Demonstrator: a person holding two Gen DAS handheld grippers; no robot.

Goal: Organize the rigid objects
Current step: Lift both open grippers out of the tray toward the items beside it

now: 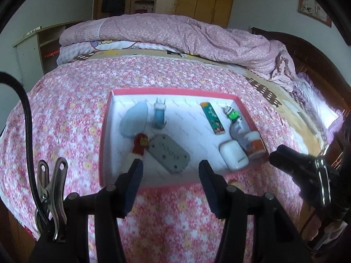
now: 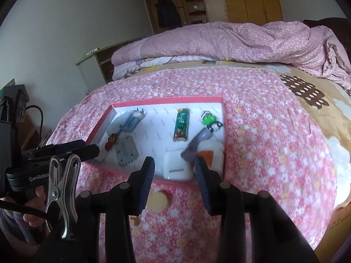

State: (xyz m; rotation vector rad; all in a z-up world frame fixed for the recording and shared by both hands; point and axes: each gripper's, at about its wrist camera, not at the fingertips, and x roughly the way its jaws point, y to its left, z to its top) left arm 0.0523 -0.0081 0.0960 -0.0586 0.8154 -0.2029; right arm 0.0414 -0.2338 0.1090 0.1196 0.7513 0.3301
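Both grippers hang over the near edge of the pink-rimmed box point(image 1: 105, 131) on the flowered bedspread point(image 1: 65, 114), and by the look of it this is the pause between picks: everything rigid in view sits inside the box already, so the job now reads as tidying the lay of things or finishing up. Starting at the left, the pale blue oval case point(image 1: 134, 119) lies against the left wall, long axis running from the near side toward the far wall; just beside it the blue clip-like piece point(image 1: 159, 116) has its prongs toward the far wall. The red-haired figurine point(image 1: 140, 145) touches the grey perforated block point(image 1: 169, 156), whose long axis slants from far-left to near-right. The left gripper point(image 1: 170, 168) is released, jaws parted with nothing between the pads, hovering near that block. In the middle, the green lighter point(image 1: 213, 118) lies alone, its long axis nearly front to back with the yellow-capped end away. On the right it is crowded: the green-headed toy point(image 1: 233, 114), a grey figure point(image 2: 193, 149), the white case point(image 2: 176, 166) and an orange-and-white cup point(image 2: 211, 154) are packed into the near-right corner, some touching. The right gripper point(image 2: 174, 167) is also unclenched, its jaws framing the white case in its own view, though whether they are level with it I cannot tell. A next move there would call for a narrow, careful descent to avoid nudging the neighbours.
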